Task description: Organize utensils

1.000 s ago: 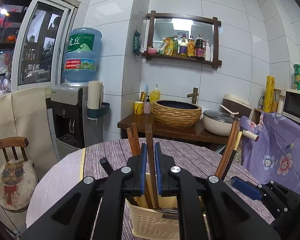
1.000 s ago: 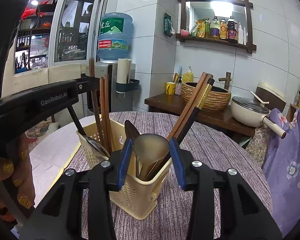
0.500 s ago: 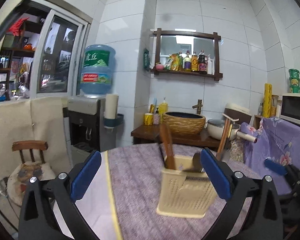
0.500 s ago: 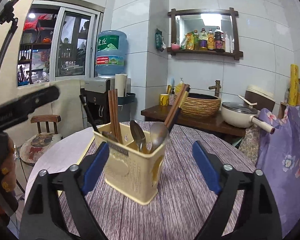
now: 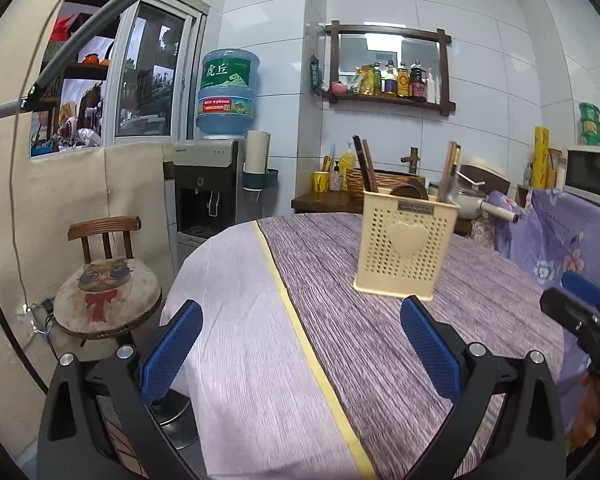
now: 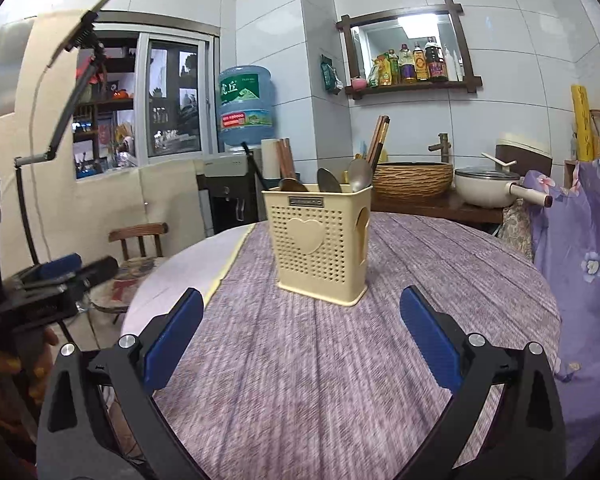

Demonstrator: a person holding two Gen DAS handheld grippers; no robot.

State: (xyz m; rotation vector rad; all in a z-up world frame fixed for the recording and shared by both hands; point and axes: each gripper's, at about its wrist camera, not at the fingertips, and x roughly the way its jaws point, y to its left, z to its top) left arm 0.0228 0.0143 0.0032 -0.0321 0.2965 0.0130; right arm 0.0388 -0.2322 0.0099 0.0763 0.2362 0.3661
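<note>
White-tiled walls enclose the room; a round desk point(image 5: 380, 360) stands at its centre, covered by a purple woven cloth on most of its top and a pale sheet along its left edge, with a yellow strip between the two.

1. Utensil holder point(image 6: 318, 246): cream, perforated, heart emblem on its front face. It stands upright on the purple cloth, toward the far edge of the desk and well clear of both tools.
2. Contents: spoons point(image 6: 358, 174) rise above the rim, bowls upward. One set of brown chopsticks point(image 6: 285, 158) stands at the holder's left side; a second set of chopsticks point(image 6: 378, 138) leans out at its right side.
3. Left tongs point(image 5: 300, 336): jaws spread wide, blue pads facing each other, nothing between them. They hover above the near edge of the desk, over the yellow strip.
4. Right tongs point(image 6: 300, 320): jaws spread wide, empty, hovering above the near part of the purple cloth and facing the holder.

Background: a water dispenser point(image 5: 210, 184) with a blue bottle stands against the far wall, and a wooden chair point(image 5: 106, 276) with a cat-print cushion stands off the left edge of the desk.
</note>
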